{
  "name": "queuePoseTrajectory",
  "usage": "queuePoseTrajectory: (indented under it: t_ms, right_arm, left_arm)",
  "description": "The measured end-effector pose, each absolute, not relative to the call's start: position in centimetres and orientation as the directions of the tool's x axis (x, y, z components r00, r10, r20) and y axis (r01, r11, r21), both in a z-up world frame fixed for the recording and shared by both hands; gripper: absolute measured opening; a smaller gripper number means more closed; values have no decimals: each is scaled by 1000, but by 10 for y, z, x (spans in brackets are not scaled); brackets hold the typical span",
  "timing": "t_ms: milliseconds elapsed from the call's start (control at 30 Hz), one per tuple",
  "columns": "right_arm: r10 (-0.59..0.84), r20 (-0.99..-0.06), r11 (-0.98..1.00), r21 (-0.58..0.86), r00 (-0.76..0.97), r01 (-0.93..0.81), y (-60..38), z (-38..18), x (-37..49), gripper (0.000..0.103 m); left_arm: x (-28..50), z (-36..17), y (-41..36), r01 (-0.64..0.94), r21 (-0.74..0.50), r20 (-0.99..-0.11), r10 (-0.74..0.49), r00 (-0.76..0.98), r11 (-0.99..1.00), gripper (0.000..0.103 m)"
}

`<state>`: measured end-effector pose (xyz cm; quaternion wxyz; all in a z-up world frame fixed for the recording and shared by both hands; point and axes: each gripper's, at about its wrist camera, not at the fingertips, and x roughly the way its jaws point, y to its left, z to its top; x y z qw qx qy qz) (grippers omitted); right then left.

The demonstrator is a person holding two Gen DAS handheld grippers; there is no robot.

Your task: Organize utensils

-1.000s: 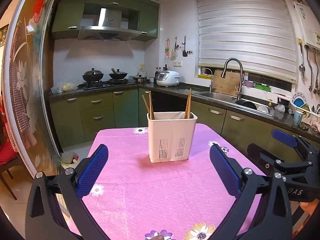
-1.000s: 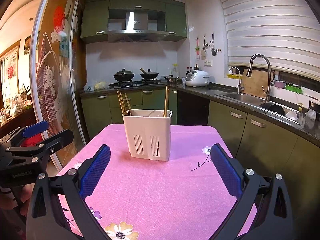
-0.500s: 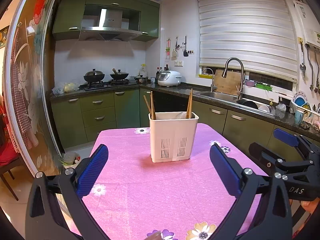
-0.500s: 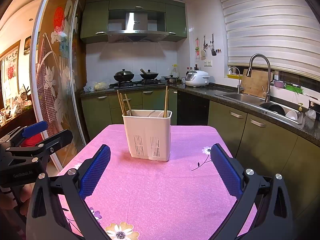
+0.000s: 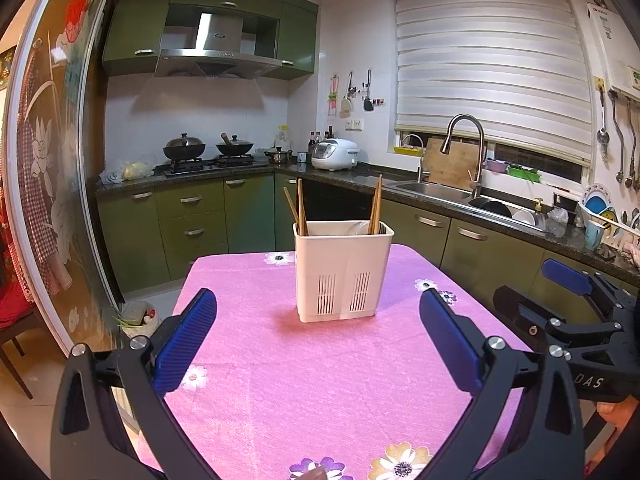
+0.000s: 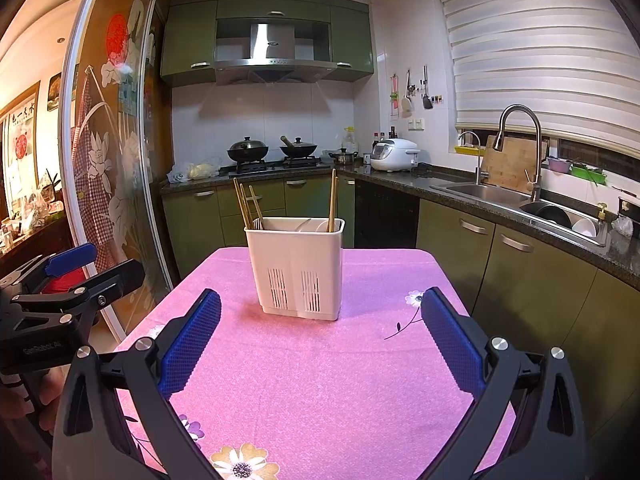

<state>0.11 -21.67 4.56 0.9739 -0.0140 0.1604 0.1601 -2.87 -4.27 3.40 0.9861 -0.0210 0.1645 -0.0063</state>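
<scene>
A white slotted utensil holder (image 5: 343, 270) stands upright on the pink flowered tablecloth (image 5: 320, 380), also in the right wrist view (image 6: 296, 266). Wooden chopsticks (image 5: 300, 208) stand in its left side and more (image 5: 375, 206) in its right side; white spoons (image 6: 310, 225) lie inside. My left gripper (image 5: 318, 340) is open and empty, well short of the holder. My right gripper (image 6: 320, 340) is open and empty, also short of it. The right gripper shows at the right edge of the left wrist view (image 5: 568, 300).
Green cabinets (image 5: 192, 220) and a dark counter with stove, woks (image 5: 184, 148) and rice cooker (image 5: 334, 154) stand behind the table. A sink with tap (image 5: 464, 152) runs along the right. A painted sliding door (image 5: 44, 160) is on the left.
Both grippers stay open and empty. The left wrist view has shifted slightly; the holder sits a touch further right in it. Nothing on the table has moved.
</scene>
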Motion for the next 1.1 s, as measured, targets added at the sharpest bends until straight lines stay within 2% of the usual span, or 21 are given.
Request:
queuePoseTrajectory:
  t_ms: [700,1033,1100]
  right_arm:
    - [305,-318,949,24,898,-314,-216,41,3,99]
    - [303,-320,950,25,897,-312,-214,40,4,99]
    - [302,-321,950,25,898,-311,-212,39,4,99]
  left_arm:
    - [-24,32,-35,-11,-50,-341,-7,940,999,97]
    - [-19,27,-30,13,-87,-367,-44,929,996,97]
    - [-21,27,-30,21,-91,-350,-51,935,996,97]
